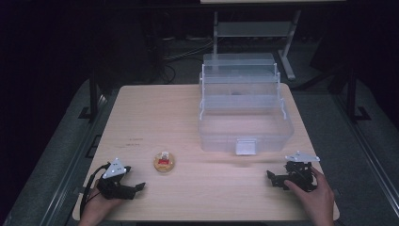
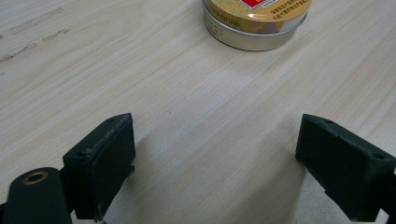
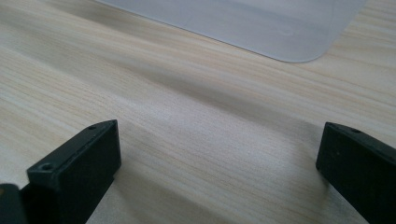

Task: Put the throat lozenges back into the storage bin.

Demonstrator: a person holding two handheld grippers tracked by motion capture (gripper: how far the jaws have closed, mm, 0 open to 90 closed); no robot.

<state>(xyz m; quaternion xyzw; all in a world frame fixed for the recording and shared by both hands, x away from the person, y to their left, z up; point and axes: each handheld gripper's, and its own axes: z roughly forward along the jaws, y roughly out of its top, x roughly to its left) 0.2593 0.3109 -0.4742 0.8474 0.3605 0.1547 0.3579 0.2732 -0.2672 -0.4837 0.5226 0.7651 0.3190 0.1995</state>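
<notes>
Both black grippers, left (image 2: 215,163) and right (image 3: 219,172), gape wide, empty. Small round gold tin (image 2: 256,21) could skid if nudged off-centre.

On my table (image 1: 141,117) I count one round tin (image 1: 164,161), one clear plastic toolbox (image 1: 242,108), and my two tongs.

A pale wooden tabletop (image 1: 155,113) carries two things — a small round tin (image 1: 163,161) and a clear plastic toolbox (image 1: 244,125), well apart.
</notes>
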